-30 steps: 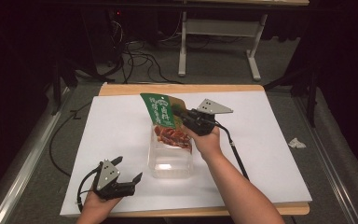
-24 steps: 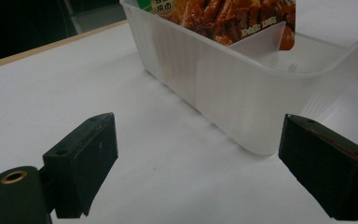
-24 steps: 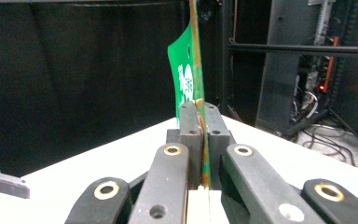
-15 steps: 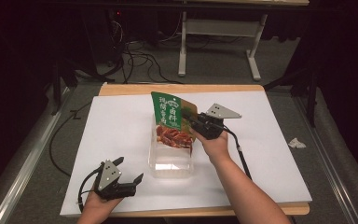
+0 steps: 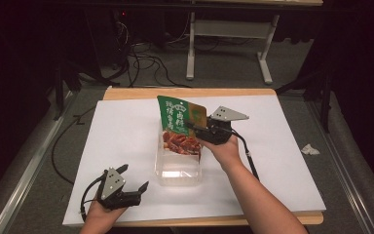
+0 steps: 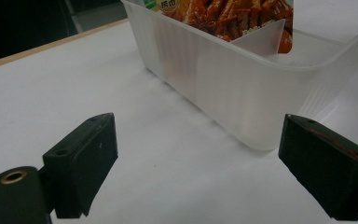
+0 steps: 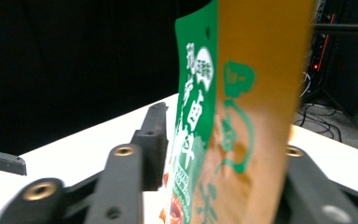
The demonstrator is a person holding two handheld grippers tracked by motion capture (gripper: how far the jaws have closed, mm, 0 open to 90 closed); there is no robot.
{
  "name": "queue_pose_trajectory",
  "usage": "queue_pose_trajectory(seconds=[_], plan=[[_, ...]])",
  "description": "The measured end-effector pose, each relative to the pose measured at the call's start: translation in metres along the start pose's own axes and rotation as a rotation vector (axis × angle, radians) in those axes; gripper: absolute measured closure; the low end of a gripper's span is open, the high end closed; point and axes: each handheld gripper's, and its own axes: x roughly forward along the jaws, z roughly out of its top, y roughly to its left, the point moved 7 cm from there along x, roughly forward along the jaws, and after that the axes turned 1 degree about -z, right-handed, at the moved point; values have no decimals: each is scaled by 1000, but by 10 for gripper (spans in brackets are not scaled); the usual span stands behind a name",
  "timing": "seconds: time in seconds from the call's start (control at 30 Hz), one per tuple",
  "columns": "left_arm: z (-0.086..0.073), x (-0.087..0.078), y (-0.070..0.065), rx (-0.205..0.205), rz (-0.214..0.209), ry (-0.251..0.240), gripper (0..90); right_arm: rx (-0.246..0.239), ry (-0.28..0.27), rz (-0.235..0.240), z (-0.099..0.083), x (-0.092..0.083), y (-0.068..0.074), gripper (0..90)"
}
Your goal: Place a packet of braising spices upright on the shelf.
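Counter (image 5: 292, 161): white sheet over a wooden top, wood edge showing at far and near sides.

Tub (image 5: 177, 168): clear plastic, rectangular, open top, standing near the middle of the counter. In the left gripper view the tub (image 6: 233, 88) shows a ribbed translucent wall and rounded corner.

Pouch (image 5: 180, 124): green top with white characters, an orange-brown panel at its right edge, a picture of red-brown food on its lower part. It stands nearly upright with its lower end inside the far half of the tub and its top well above the rim. The left gripper view shows the pouch (image 6: 233, 11) bottom behind the tub wall. In the right gripper view the pouch (image 7: 233, 126) is seen edge-on between the jaws.

Right tool (image 5: 197, 130): held in the right hand (image 5: 224, 151), just right of the tub, above its rim. Jaws closed onto the pouch's right edge, one jaw on each face; the right gripper view puts the right tool (image 7: 214, 186) around the pouch.

Left tool (image 5: 135, 178): held in the left hand (image 5: 100, 217), left of and nearer than the tub, close to the counter's near edge. Jaws spread wide, nothing between them; the left tool (image 6: 196, 154) is apart from the tub wall.

Scrap (image 5: 310, 149): small crumpled white piece, on the grey floor right of the counter, well away from the tub.
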Motion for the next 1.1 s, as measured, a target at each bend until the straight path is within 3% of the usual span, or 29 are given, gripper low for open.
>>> queue_pose_trajectory(seconds=[0.07, 0.13, 0.2, 0.27, 0.3, 0.4, 0.67, 1.1], plan=[[0, 0, 0, 0, 0, 0, 120, 6, 13, -2, -1, 0, 0, 551], [0, 1, 1, -1, -2, 3, 121, 10, 50, -10, -2, -2, -2, 430], [0, 1, 2, -4, 1, 3, 120, 11, 50, -10, -2, -3, -3, 400], [-1, 1, 3, -12, 2, 5, 120, 28, 51, -26, -1, -7, -5, 274], [-1, 1, 3, -12, 2, 5, 120, 28, 51, -26, -1, -7, -5, 274], [-1, 1, 4, -13, 2, 6, 120, 49, 67, -46, 2, -14, -9, 158], [-1, 2, 5, -14, 6, 6, 121, 49, 103, -75, -1, -35, -14, 155], [-3, 5, 2, -9, -3, 23, 120, 34, 93, -115, -14, -83, -24, 164]])
